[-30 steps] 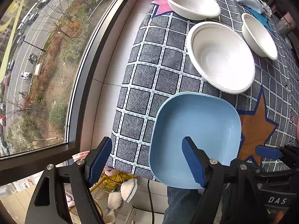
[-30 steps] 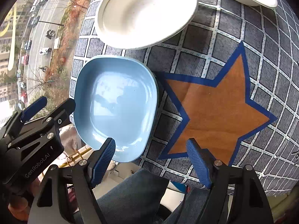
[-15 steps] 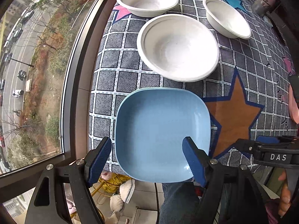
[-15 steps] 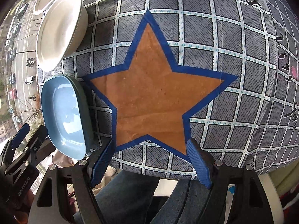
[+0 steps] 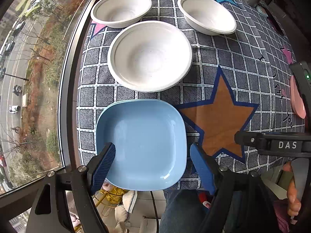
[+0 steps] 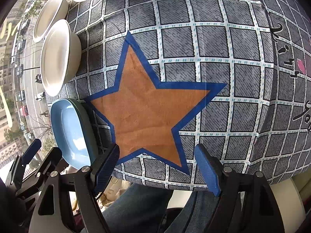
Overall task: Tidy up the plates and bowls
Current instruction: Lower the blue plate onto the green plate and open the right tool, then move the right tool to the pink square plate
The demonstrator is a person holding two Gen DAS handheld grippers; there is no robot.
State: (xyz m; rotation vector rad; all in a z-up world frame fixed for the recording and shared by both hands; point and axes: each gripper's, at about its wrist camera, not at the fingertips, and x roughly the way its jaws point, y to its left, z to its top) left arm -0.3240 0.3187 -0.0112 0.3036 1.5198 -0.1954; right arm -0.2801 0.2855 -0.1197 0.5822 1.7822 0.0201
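Left wrist view: left tool (image 5: 151,165) pointing down over the near edge of the table (image 5: 243,54), fingers spread wide, gripping nothing. Blue pads level with the near part of a light blue square plate (image 5: 141,136); whether the pads touch the plate cannot be told. Plate lying flat on the checked cloth, near rim poking past the table edge, a second pale rim peeking out beneath along its far-left side. Just beyond it a white bowl (image 5: 149,56), upright and empty, rim nearly meeting the plate's far edge. Two more white bowls farther back: one far left (image 5: 121,8) by the window, one far right (image 5: 207,14), apart from each other. Orange star (image 5: 217,116) printed on the cloth just right of the plate. At the right border, part of the right tool's black body marked DAS.

Right wrist view: right tool (image 6: 159,167) above the star (image 6: 147,104), jaws opening, nothing between them, pads clear of the cloth. Blue plate (image 6: 68,130) off to the left at the table edge, white bowls (image 6: 56,56) beyond it. Left tool's black frame at lower left, beside the plate.
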